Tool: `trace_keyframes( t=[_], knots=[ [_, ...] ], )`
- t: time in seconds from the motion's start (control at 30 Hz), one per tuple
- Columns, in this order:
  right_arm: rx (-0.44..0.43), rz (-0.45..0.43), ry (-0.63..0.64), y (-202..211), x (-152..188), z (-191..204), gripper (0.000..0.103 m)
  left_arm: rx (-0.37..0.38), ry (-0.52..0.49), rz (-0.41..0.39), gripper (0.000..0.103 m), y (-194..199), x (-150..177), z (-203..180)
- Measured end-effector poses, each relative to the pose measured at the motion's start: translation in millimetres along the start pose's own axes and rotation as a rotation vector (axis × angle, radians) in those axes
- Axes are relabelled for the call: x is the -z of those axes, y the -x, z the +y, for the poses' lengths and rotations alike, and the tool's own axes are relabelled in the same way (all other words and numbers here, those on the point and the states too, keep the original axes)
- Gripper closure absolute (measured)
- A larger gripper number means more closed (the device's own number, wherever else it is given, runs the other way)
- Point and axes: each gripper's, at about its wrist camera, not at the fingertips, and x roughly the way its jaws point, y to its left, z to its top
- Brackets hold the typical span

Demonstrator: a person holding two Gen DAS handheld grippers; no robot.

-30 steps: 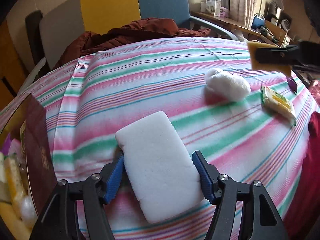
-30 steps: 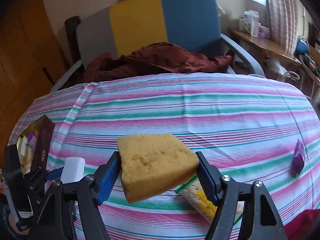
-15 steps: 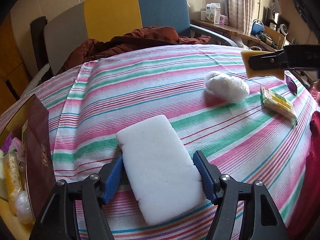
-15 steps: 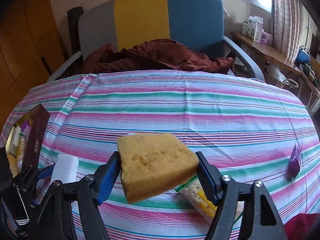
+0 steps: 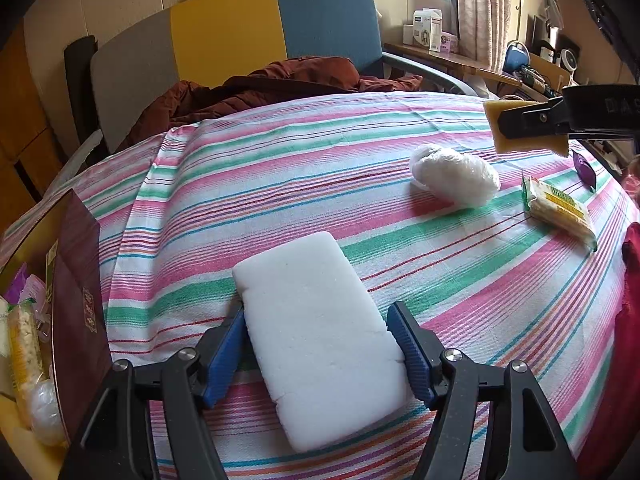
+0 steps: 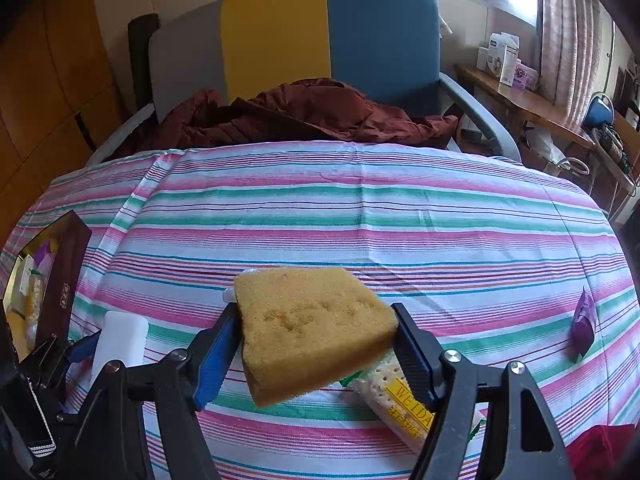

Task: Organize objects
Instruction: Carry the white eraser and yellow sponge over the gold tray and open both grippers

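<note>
- Since the earlier frames little has shifted: both hands keep their place, and only the left gripper (image 5: 316,354) has eased its jaws a little wider around the white foam block (image 5: 316,340), which lies flat on the striped cloth (image 5: 280,184).
- On that left side a sliver of gap shows at the left pad while the right pad sits at the block's edge; I read this as a release, the block set down.
- Right gripper (image 6: 316,344) holds the yellow sponge (image 6: 312,328) clamped between its blue pads, lifted clear above the cloth and over a cracker packet (image 6: 400,396).
- Step in hand, as I judge it: sorting items; the sponge likely needs a spot beside the block or in the dark box (image 5: 78,300) at the left edge.
- Next move calls for backing the left jaws off without dragging the block.
- Hard to make out: the box's contents are cut off; the white wrapped bundle (image 5: 454,174) and purple sachet (image 6: 583,324) are unidentifiable.
</note>
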Motion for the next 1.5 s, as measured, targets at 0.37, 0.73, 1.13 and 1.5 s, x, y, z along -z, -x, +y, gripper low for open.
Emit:
trace_keyframes(
  t=[0.37,0.73,1.13,1.5],
  knots=[
    [0.02,0.001,-0.03,-1,0,-8,0.029,-0.004,-0.005,-0.005,0.032,0,0,0],
    [0.047,0.001,-0.084,-2,-1,-21,0.029,0.03,-0.016,0.016,0.036,19,-2,-3],
    [0.074,0.019,-0.076,-3,4,-15,0.029,0.088,0.043,-0.067,0.036,102,7,32],
    [-0.045,-0.036,0.005,40,-6,63,0.029,0.008,0.25,-0.143,0.035,164,35,126]
  ],
)
